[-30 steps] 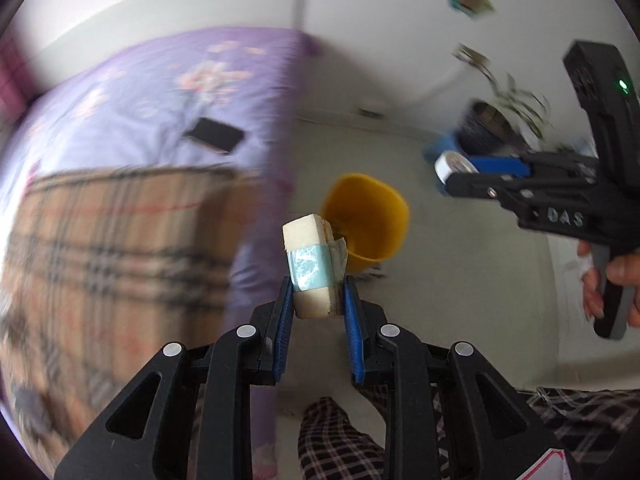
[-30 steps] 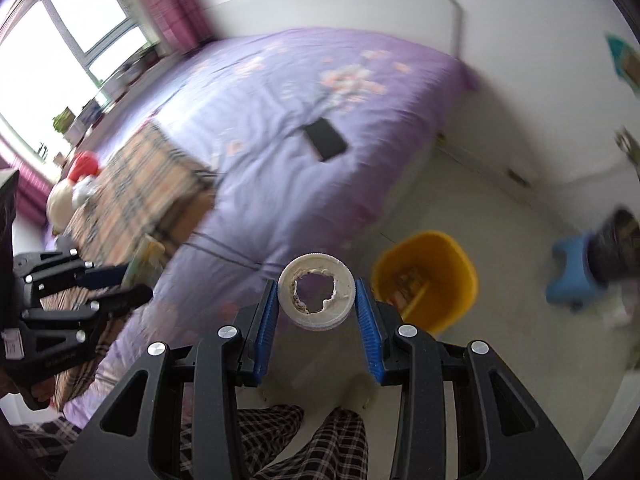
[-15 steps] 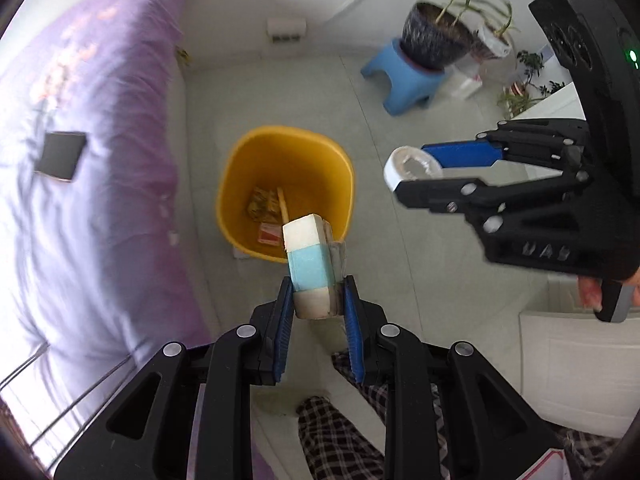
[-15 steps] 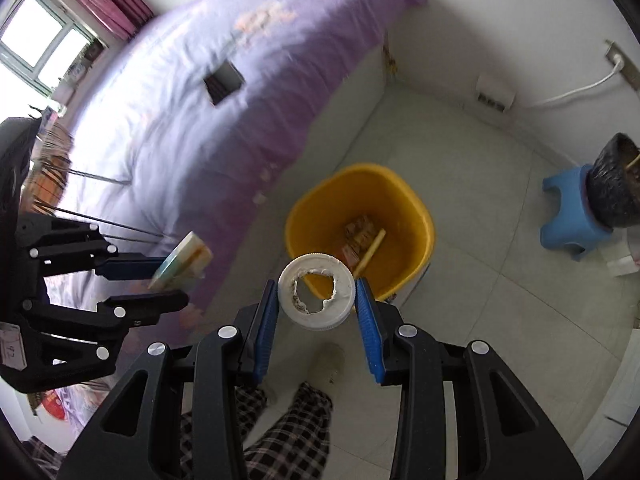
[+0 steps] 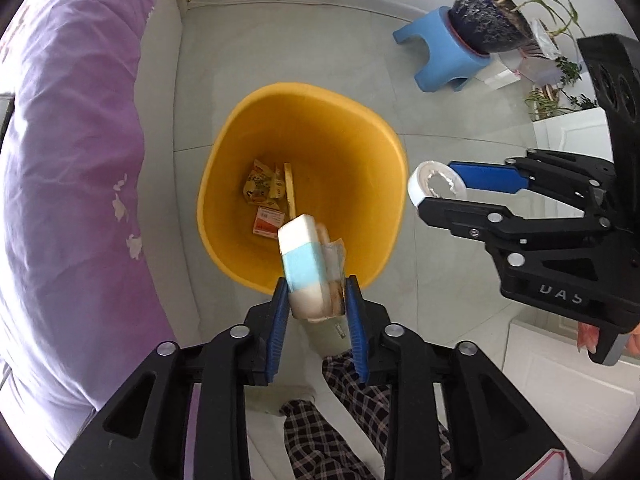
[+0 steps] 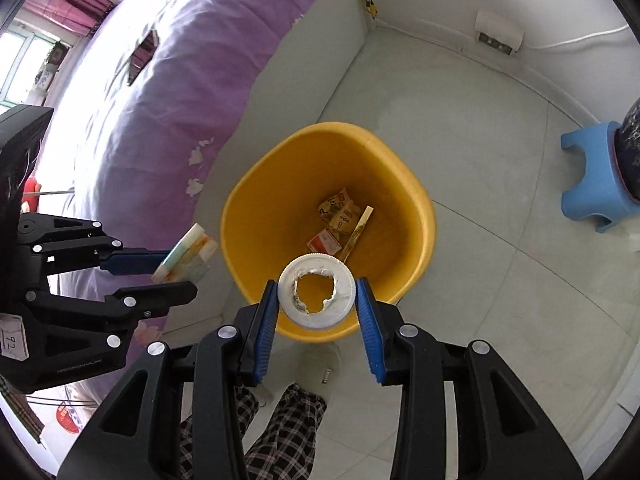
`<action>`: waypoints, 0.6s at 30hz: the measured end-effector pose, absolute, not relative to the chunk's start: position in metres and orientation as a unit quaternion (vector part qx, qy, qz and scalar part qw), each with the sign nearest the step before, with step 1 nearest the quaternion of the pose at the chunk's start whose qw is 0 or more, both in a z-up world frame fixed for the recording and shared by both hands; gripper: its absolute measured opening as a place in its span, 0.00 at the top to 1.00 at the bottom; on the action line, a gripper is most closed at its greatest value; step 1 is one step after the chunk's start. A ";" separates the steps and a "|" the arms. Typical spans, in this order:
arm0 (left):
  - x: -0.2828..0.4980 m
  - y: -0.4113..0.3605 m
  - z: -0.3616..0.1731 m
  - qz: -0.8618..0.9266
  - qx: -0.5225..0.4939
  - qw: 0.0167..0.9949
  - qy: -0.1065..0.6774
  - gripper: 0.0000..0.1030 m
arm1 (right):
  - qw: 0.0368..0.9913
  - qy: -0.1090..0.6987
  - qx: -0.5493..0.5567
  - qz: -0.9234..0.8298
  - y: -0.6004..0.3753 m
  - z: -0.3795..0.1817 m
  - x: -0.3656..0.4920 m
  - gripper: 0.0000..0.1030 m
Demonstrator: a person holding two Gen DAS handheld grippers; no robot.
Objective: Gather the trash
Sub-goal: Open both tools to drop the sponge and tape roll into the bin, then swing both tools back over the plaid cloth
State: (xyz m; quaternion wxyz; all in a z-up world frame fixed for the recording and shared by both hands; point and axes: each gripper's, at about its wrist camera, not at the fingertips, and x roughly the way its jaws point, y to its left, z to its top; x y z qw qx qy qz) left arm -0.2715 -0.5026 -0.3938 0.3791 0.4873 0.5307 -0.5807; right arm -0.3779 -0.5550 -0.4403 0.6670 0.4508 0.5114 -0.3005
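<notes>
While both grippers hang over the yellow bin (image 5: 224, 184), each carries a piece of trash. The left gripper (image 5: 318, 304) has its blue pads pinching a white-and-pale-blue packet (image 5: 302, 256), which juts out over the near rim of the bin; something wrapped in clear film clings to the packet's right side, though the view is too blurred to say what. The right gripper (image 6: 318, 312) clamps a white round lid with a torn hole (image 6: 317, 290) flat between its pads, also above the bin's near rim. Inside the bin lie yellow wrappers (image 6: 338, 210), a small red-and-white carton (image 6: 325, 242) and a thin flat stick (image 6: 357, 232). The bin stands on pale floor tiles just beside a purple bedspread (image 5: 72, 160). Well apart, by the wall, a dark plant pot (image 5: 490, 16) sits on a blue stool (image 5: 436, 52).
</notes>
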 end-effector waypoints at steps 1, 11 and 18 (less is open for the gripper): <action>-0.272 -0.503 -0.393 -0.580 0.486 0.381 0.532 0.55 | 0.667 0.509 0.451 -0.304 -0.557 -0.441 -0.379 0.48; -0.265 -0.503 -0.378 -0.575 0.491 0.401 0.516 0.49 | 0.670 0.496 0.447 -0.323 -0.562 -0.419 -0.393 0.47; -0.259 -0.492 -0.338 -0.577 0.481 0.437 0.495 0.48 | 0.681 0.496 0.427 -0.329 -0.545 -0.377 -0.388 0.47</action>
